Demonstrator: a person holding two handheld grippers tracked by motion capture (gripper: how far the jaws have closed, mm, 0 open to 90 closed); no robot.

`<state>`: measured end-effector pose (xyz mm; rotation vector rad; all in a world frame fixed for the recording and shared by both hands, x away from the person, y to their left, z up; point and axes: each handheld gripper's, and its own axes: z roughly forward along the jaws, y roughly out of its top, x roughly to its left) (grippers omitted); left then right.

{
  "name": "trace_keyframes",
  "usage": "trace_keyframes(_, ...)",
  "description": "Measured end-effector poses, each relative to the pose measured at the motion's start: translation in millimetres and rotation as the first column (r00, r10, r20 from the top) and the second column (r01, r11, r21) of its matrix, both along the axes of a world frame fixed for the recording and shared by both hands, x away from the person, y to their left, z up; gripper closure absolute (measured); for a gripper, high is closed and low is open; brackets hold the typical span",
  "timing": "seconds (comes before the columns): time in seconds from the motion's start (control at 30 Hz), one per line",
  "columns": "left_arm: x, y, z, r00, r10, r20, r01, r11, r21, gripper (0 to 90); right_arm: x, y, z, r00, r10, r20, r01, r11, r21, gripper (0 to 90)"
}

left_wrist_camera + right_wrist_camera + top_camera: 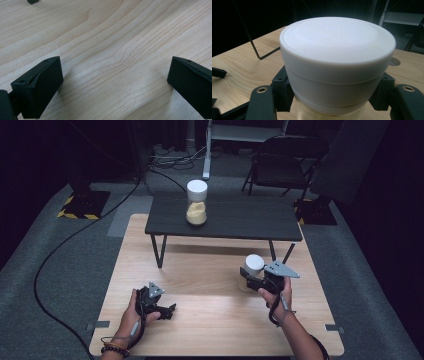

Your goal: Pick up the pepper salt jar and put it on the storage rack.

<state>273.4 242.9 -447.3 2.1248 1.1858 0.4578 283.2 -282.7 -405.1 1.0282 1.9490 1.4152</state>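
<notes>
In the high view the right gripper (254, 281) is clamped on a white-lidded jar (253, 268) over the right part of the light wooden table (210, 320); the jar's lid is plain, but its body is mostly hidden behind the jaws and the hand, so its contents are hard to make out, and whether its base touches the wood cannot be told. The left gripper (167, 311) lies low near the table's front left, held by the left hand (134, 312), its jaws apart with nothing between them. Further back a second jar (196, 202), white lid and yellowish filling, stands upright on a small dark table (250, 217) set on the far end of the wooden one. In the left gripper view the two black jaws stand wide apart just above bare wood grain, both cut off by the lower edge; a small dark object at the top left corner is too cropped to identify. In the right gripper view the white lid (337, 60) looms close, the jaws pressing on the jar just under the lid from both sides; the pale body below is cut off by the frame's bottom
</notes>
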Motion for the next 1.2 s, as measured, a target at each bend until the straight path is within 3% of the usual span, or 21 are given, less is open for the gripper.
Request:
trace_keyframes(0.37, 0.1, 0.0, 0.1, 1.0000, 0.000, 0.000, 0.000, 1.0000, 0.001, 0.4, -11.0, -2.3, 29.9, 0.9997, -0.005, 0.024, 0.005, 1.0000, -0.001, 34.4)
trace_keyframes(1.2, 0.0, 0.0, 0.1, 1.0000, 0.000, 0.000, 0.000, 1.0000, 0.000, 0.4, -12.4, -8.2, 105.6, 0.9979, -0.034, 0.055, 0.035, 0.9991, -0.022, 34.4)
